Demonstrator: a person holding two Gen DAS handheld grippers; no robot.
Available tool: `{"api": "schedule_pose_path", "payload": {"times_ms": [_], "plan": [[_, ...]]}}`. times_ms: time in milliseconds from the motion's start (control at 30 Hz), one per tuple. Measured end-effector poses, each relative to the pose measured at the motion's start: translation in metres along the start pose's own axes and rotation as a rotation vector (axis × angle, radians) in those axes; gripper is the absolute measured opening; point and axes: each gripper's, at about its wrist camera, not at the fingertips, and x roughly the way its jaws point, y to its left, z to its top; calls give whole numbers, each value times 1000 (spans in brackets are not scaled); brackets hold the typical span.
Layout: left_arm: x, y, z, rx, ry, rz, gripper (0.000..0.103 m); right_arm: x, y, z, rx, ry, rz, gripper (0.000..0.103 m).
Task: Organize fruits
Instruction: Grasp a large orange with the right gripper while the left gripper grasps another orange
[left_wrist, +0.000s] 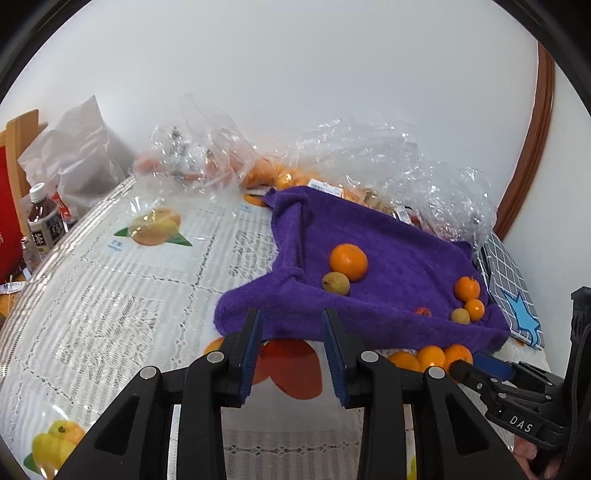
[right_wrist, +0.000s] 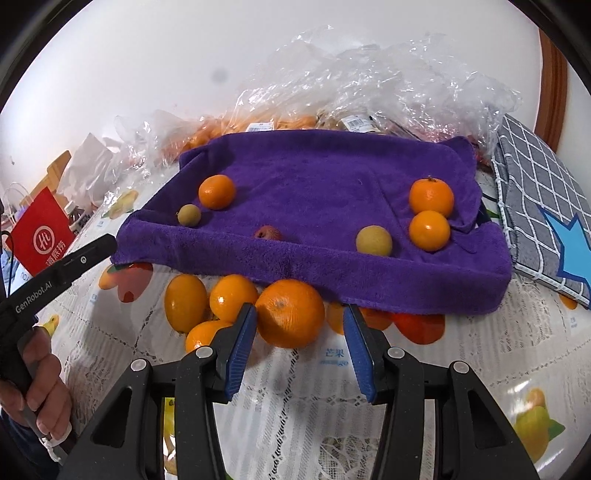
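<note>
Tray (right_wrist: 369, 273): purple towel-lined, on the table (right_wrist: 295, 406), front edge overhanging the loose fruit
Inside tray, left: orange (right_wrist: 217, 191) touching a small yellow-green fruit (right_wrist: 189, 215)
Inside tray, front wall: small red fruit (right_wrist: 267, 232), half hidden behind the wall
Inside tray, right: two oranges (right_wrist: 431, 196), one just in front of the other, with a pale yellow fruit (right_wrist: 373, 240) beside them
Before tray: cluster of oranges on the table, touching one another; big orange (right_wrist: 290, 313) nearest the tray's front edge, partly under the overhang
Right gripper (right_wrist: 300, 328): before the tray, jaws apart, nothing clamped; big orange sits just past the fingertips, close against the left pad (right_wrist: 242, 343), contact hard to judge
Left gripper (left_wrist: 291, 332): before the tray's left front corner, jaws parted with a narrow gap, nothing between them, tips at the towel's edge
Hand (right_wrist: 40, 391): left of the tray in the right wrist view, wrapped round the left gripper's handle
Behind tray: crumpled clear plastic bags (right_wrist: 369, 74) with more orange fruit inside
Right of tray: grey checked cushion (right_wrist: 543, 206) with a blue arrow
Far left of tray: red bag (right_wrist: 40, 232), bottle (left_wrist: 40, 218)
</note>
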Motion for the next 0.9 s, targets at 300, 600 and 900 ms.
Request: {"api": "schedule_pose_path", "payload": {"times_ms": [300, 600, 900], "plan": [[1, -1, -1, -3, 9, -7, 31, 14, 1, 2, 14, 32, 24, 42], [3, -8, -3, 19, 33, -53, 31, -8, -30, -12, 60, 28, -40, 42], [7, -29, -13, 102, 114, -213, 32, -4, -28, -20, 37, 22, -53, 42]]}}
